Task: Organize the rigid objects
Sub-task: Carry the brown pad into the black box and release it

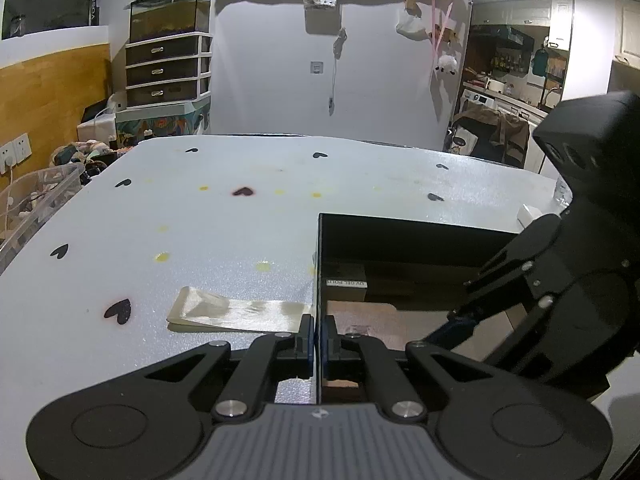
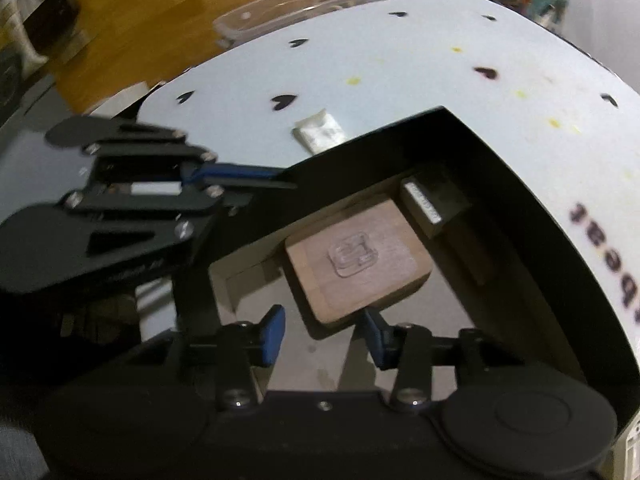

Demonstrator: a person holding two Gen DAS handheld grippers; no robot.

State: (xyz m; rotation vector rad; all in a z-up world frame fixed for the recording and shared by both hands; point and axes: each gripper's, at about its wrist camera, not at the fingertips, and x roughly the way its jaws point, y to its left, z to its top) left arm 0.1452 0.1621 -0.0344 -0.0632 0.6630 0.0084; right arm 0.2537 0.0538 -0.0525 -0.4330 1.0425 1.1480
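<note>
Cluttered room, pale heart-print counter with yellow stains. Black open box sits near right on it. Left hand-held gripper is clamped on the box's left wall, pads pressed either side of the thin panel, steadying it. Right hand-held gripper is inside the box, fingers apart, holding nothing; the wooden block lies on the box floor just beyond its fingertips, looks freshly placed or about to be nudged. A small labelled box sits at the far side, touching or just beside the block, can't tell which. Outside, a flat clear packet lies on the counter just left of the box wall. Judgement: two items stowed, the packet probably left, if it counts as rigid.
</note>
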